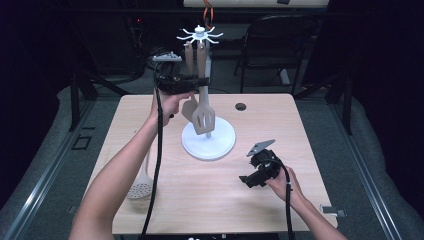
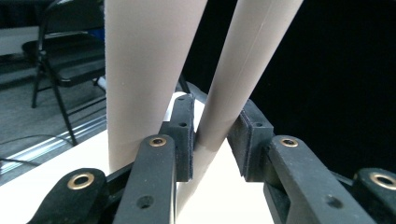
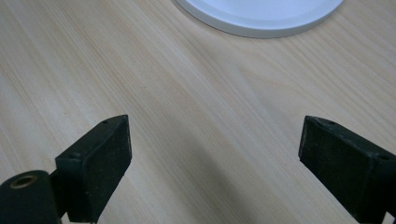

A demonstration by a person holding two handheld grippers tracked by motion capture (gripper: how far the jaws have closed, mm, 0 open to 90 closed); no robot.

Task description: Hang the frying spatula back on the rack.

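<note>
My two hand-held black grippers, forearms bare

On my left black two-jaw gripper (image 2: 217, 140), brass-ringed screw holes stud the matte arms, and flat rubbery pads (image 2: 184, 135) face each other; a grey three-cornered plate sits at twelve o'clock. My right black gripper (image 3: 212, 149) has blocky square pads (image 3: 109, 158), the same plate, and a black cable trailing toward six o'clock.

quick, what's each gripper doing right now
left gripper: jaws around a spatula handle on the rack, a slight gap at one pad, so open
right gripper: open, empty, over the table
</note>
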